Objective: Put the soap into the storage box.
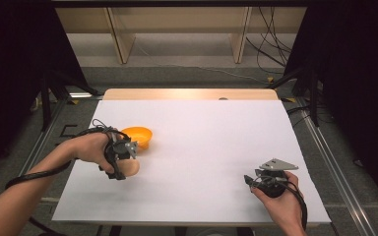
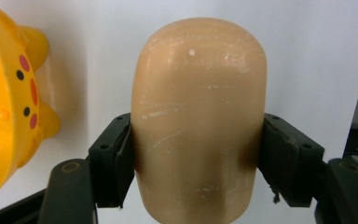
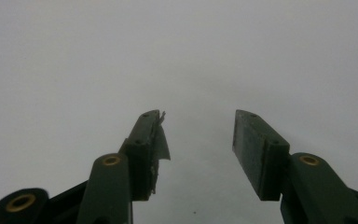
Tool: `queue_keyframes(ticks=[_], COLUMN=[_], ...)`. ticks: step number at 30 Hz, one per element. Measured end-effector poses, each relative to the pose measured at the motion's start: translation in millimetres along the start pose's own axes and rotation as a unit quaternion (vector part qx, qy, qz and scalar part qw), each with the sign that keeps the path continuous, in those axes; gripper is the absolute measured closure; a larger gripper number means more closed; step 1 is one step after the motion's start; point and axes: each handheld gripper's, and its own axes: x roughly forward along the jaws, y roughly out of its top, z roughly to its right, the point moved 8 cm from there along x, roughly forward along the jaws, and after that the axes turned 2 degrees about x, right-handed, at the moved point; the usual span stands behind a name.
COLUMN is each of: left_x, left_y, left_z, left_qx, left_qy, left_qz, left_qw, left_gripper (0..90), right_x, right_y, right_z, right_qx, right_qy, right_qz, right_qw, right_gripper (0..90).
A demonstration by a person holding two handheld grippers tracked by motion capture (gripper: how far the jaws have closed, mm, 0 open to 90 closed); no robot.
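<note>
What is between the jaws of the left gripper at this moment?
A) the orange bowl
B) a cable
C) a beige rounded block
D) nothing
C: in the left gripper view, the left gripper has both jaws pressed against the sides of the beige rounded block; the orange bowl sits beside it.

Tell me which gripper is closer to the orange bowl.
Left. The left gripper sits right beside the orange bowl, clamped on a tan rounded object; the right gripper is far across the table.
</note>
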Motion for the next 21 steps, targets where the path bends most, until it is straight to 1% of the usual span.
queue_keyframes(ticks=[2,5,6,9,11,12,13,14,15,16,18,19,21], left_x=[-0.4,-0.4,-0.5,-1.2,-1.6,-1.9,-1.9,-1.7,-1.7,-1.5,-1.7,-1.7,-1.7], left_y=[-1.7,-3.1,-4.5,-6.5,-7.2,-8.4,-8.4,-9.9,-9.9,-11.0,-12.4,-12.6,-13.8], left_z=[0.0,-0.5,-1.0,-1.0,-1.4,-3.3,-3.3,-2.7,-2.7,-3.2,-3.5,-4.8,-4.3], left_qx=[0.0,-0.001,-0.001,-0.005,-0.005,0.0,0.0,-0.005,-0.005,-0.006,-0.005,-0.002,-0.003], left_qy=[-0.002,0.0,0.0,-0.001,-0.001,0.003,0.003,0.001,0.001,0.001,0.001,0.004,0.002], left_qz=[-0.001,0.0,0.0,0.002,0.001,0.001,0.001,0.001,0.001,0.004,0.002,0.003,0.003], left_qw=[1.0,1.0,1.0,1.0,1.0,1.0,1.0,1.0,1.0,1.0,1.0,1.0,1.0], left_gripper=[32.6,32.6,32.6,32.6,32.6,32.6,32.6,32.6,32.6,32.6,32.6,32.6,32.6], right_x=[0.0,-0.6,-0.1,0.0,0.0,0.0,0.0,-0.6,-0.8,-1.7,-1.8,-0.3,-0.4], right_y=[0.1,0.2,0.2,0.1,0.1,0.1,0.1,0.1,0.5,-0.3,-0.5,0.5,0.5], right_z=[0.3,0.6,1.5,2.2,2.3,2.5,2.5,1.1,1.3,0.4,0.2,0.9,1.0], right_qx=[0.0,0.0,-0.006,-0.008,-0.008,-0.009,-0.009,0.001,-0.002,0.005,0.006,-0.005,-0.005], right_qy=[0.0,-0.002,-0.003,-0.004,-0.004,-0.004,-0.004,-0.003,-0.003,-0.004,-0.004,0.002,0.003], right_qz=[0.001,0.001,0.004,0.004,0.004,0.004,0.004,0.001,0.003,-0.001,-0.002,0.004,0.004], right_qw=[1.0,1.0,1.0,1.0,1.0,0.9999,0.9999,1.0,1.0,1.0,1.0,1.0,1.0], right_gripper=[52.5,52.5,52.5,52.4,52.5,52.4,52.4,52.4,52.4,52.4,52.4,52.4,52.4])
